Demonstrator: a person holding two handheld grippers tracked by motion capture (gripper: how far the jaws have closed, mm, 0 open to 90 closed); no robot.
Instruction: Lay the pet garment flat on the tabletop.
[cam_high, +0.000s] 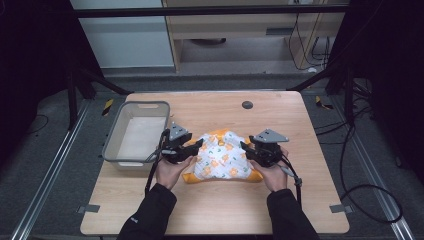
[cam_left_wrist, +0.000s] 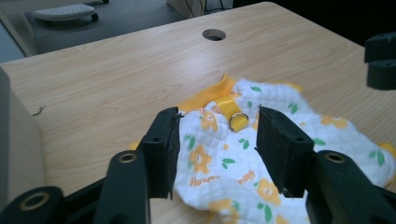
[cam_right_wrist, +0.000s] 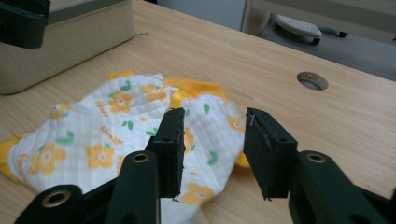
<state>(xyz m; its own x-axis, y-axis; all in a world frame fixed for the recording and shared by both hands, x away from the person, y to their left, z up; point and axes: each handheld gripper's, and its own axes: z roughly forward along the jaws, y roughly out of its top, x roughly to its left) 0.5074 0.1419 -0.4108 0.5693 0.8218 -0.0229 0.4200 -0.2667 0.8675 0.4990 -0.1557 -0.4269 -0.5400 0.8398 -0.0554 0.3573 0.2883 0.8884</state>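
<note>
A quilted white cloth (cam_high: 220, 159) with orange flowers and a yellow border lies crumpled on the middle of the wooden table. My left gripper (cam_high: 196, 146) hovers at its left edge, jaws open. In the left gripper view the cloth (cam_left_wrist: 243, 158) lies below the parted jaws of that gripper (cam_left_wrist: 217, 126), and a yellow strap with a metal ring (cam_left_wrist: 237, 120) shows between them. My right gripper (cam_high: 245, 147) hovers at the cloth's right edge. In the right gripper view this gripper (cam_right_wrist: 212, 126) is open above the cloth (cam_right_wrist: 107, 126), with nothing pinched.
A grey plastic bin (cam_high: 112, 140) stands at the table's left, close to my left hand; its wall (cam_right_wrist: 70, 42) shows in the right gripper view. A round cable hole (cam_high: 247, 104) lies near the table's far edge. Cables trail on the floor at right.
</note>
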